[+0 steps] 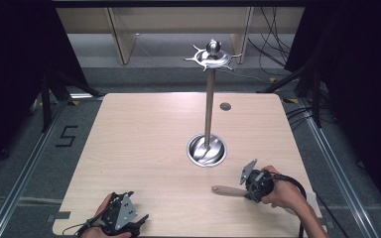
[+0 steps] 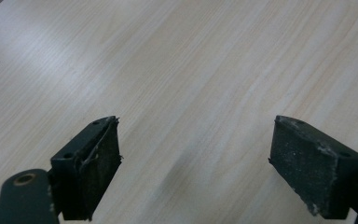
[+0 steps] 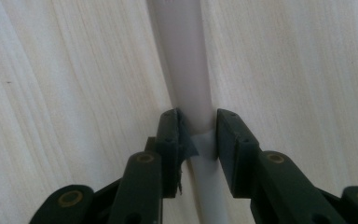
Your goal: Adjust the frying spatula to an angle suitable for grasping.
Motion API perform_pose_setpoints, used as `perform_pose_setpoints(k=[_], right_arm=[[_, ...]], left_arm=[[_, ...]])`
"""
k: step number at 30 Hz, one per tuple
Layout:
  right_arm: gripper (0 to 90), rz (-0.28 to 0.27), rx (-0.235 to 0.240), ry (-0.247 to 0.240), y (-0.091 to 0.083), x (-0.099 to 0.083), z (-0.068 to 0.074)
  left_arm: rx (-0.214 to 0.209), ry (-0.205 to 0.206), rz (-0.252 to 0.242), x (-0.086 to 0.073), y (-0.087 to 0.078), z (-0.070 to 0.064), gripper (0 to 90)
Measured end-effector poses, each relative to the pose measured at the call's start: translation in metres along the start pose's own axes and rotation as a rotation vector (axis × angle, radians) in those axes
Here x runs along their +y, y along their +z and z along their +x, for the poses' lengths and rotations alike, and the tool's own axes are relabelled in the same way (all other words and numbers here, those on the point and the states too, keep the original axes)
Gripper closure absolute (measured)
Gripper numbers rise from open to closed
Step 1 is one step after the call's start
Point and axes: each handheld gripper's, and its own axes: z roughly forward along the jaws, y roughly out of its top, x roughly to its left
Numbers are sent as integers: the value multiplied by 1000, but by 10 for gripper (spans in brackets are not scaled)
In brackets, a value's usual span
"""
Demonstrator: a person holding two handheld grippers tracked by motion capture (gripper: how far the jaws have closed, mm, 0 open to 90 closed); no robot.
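Observation:
A tall metal stand rises from a round dish base at the table's middle, with a ring of hooks and a ball on top. My right gripper is at the front right, shut on the pale handle of a utensil lying flat on the table. In the right gripper view both jaws of the right gripper pinch that pale handle, which runs away from the camera. My left gripper rests at the front left; the left gripper is open over bare wood.
The light wooden table has a small round grommet near its far right. Dark frames, cables and wooden furniture stand on the floor beyond the table's far edge. A "5" is marked on the floor at left.

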Motion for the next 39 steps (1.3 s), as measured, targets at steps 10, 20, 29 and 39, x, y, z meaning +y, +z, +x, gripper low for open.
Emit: perform_pose_setpoints(k=[10, 20, 29, 39], right_arm=[[760, 84, -41, 7, 0, 8, -2], [761, 67, -38, 58, -1, 2, -8], [762, -21, -112, 108, -16, -9, -12], [763, -148, -181, 173, -46, -23, -16]], left_arm=[[-3, 7, -6, 0, -1, 0, 152], [5, 4, -11, 0, 2, -2, 152], [-7, 24, -1, 0, 0, -1, 152], [8, 25, -8, 0, 1, -2, 152]])
